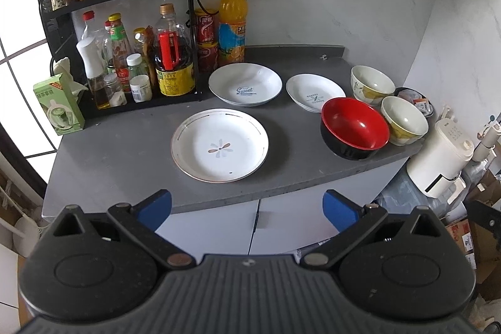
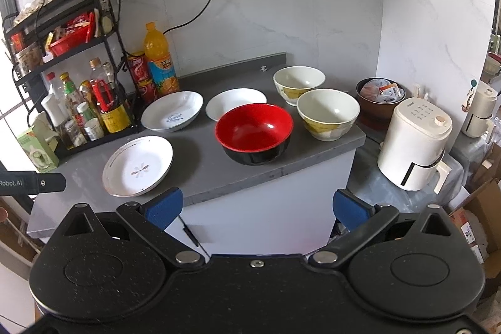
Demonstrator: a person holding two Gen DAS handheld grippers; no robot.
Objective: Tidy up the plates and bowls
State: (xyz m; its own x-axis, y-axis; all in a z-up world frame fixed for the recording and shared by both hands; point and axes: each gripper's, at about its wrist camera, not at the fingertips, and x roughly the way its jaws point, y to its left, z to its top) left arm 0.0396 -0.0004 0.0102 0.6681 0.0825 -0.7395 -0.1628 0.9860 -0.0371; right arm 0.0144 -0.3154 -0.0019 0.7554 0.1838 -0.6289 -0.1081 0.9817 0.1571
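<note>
Straight ahead of the left gripper, whose blue pads are spread wide with nothing between them, the flower-patterned plate is laid flat near the front edge of the grey countertop. Beyond it, the "Sweet" plate and a smaller white plate are set side by side, apart from one another, so nothing is stacked yet.

Ahead of the right gripper, likewise held open and empty, the red-and-black bowl is seen closest, with two cream bowls behind and to its right, the nearer one close to the counter's right edge. The plates and bowls appear laid out singly so that each rim can be reached.

Bare counter is left in front of the flower plate and between it and the red bowl, giving room for approach. Leftward, movement is limited by the black condiment rack; rightward, the surface drops off toward a white air fryer.
</note>
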